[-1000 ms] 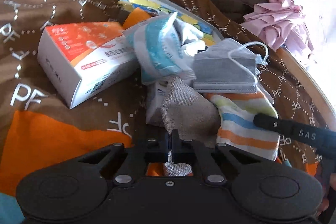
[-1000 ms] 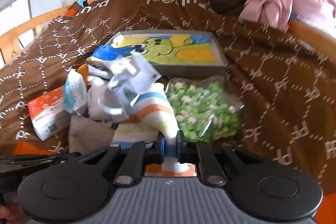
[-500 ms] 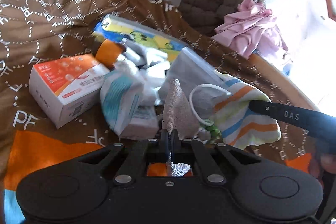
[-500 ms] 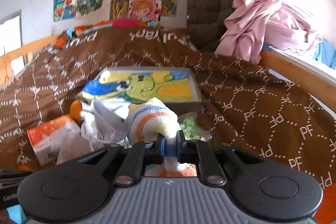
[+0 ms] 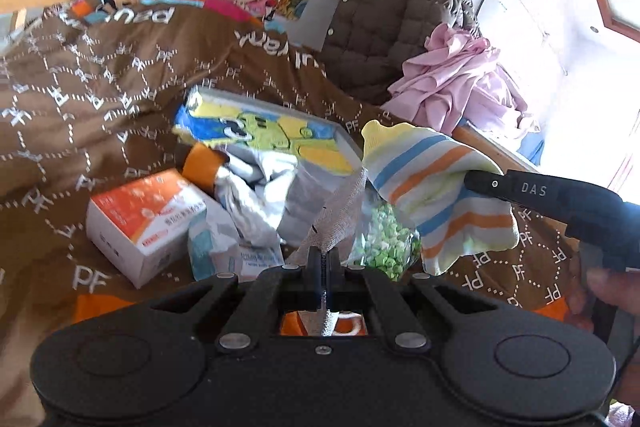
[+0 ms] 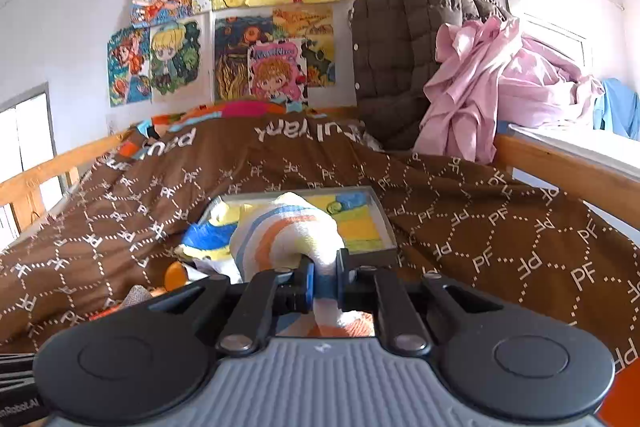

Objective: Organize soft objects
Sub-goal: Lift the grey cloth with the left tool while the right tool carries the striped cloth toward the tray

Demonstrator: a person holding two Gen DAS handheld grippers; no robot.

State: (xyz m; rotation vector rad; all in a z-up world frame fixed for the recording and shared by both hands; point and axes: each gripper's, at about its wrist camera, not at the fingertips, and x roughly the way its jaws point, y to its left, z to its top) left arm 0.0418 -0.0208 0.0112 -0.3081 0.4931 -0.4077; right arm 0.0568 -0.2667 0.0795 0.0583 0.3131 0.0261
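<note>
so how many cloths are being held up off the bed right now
2. The grey mesh cloth is pinched in the left gripper; the striped towel hangs from the right gripper, above the bag of green bits. Others may be buried in the pile.

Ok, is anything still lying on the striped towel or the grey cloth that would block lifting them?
Nothing visible does. The striped towel hangs free in the right gripper, above the pile, and the grey cloth rises uncovered from the left gripper.
</note>
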